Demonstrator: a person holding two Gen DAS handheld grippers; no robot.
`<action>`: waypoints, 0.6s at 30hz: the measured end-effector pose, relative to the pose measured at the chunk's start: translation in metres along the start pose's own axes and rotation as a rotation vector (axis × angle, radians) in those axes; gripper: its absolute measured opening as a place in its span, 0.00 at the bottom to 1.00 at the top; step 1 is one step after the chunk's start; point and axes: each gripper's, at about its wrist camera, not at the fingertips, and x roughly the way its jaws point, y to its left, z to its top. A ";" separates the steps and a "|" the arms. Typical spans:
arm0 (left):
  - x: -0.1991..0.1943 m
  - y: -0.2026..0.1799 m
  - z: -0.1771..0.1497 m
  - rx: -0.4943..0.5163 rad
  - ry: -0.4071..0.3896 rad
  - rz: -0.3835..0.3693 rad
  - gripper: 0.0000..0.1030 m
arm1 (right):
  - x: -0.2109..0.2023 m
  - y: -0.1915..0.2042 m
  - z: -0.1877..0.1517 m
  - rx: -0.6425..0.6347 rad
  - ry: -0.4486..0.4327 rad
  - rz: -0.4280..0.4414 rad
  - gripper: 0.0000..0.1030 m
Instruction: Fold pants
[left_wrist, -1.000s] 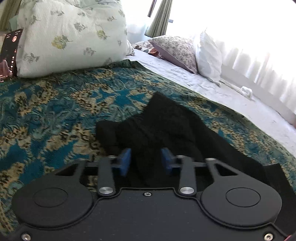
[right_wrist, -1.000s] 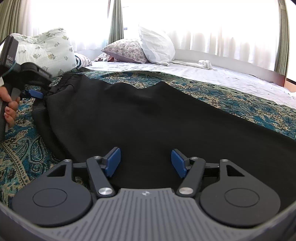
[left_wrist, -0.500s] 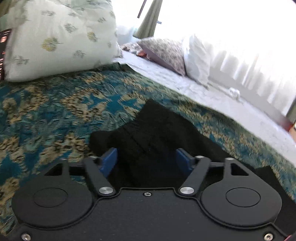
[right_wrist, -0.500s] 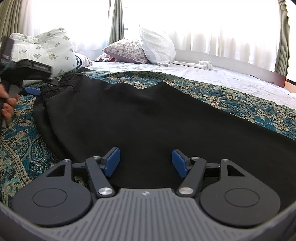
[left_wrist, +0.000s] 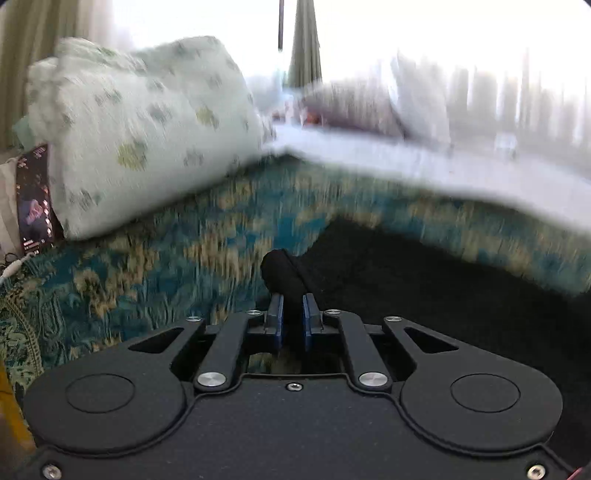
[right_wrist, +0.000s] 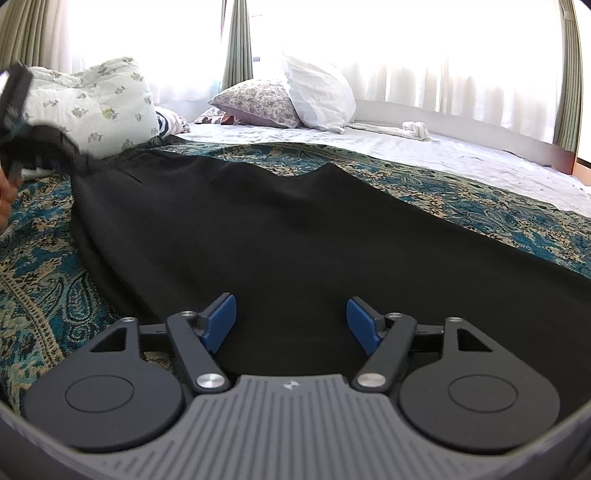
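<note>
The black pants (right_wrist: 295, 229) lie spread across a teal and gold patterned bedspread (right_wrist: 40, 280). My left gripper (left_wrist: 292, 314) is shut on a bunched fold of the pants (left_wrist: 284, 277) at their waist end and lifts it off the bed; the view is blurred by motion. That gripper also shows at the far left of the right wrist view (right_wrist: 55, 147), pulling the waistband up. My right gripper (right_wrist: 291, 317) is open, its blue pads (right_wrist: 221, 321) held just above the pants' near part, touching nothing.
A pale floral pillow (left_wrist: 140, 133) sits at the head of the bed on the left. A purple floral pillow (right_wrist: 258, 107) and a white pillow (right_wrist: 317, 96) lie further back on a white sheet (right_wrist: 443, 151). Curtained windows stand behind.
My left gripper opened wider, then closed on the waist end of the pants and raised it. My right gripper has stayed still and open.
</note>
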 end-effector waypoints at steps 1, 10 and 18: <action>0.009 -0.003 -0.005 0.026 0.024 0.012 0.14 | 0.000 0.000 0.000 0.000 0.000 0.000 0.76; -0.013 0.003 -0.010 -0.127 -0.002 -0.078 0.79 | -0.017 -0.006 0.004 0.027 -0.040 0.069 0.83; 0.005 -0.005 -0.025 -0.248 0.107 -0.138 0.07 | -0.049 -0.034 0.002 0.082 -0.050 -0.018 0.86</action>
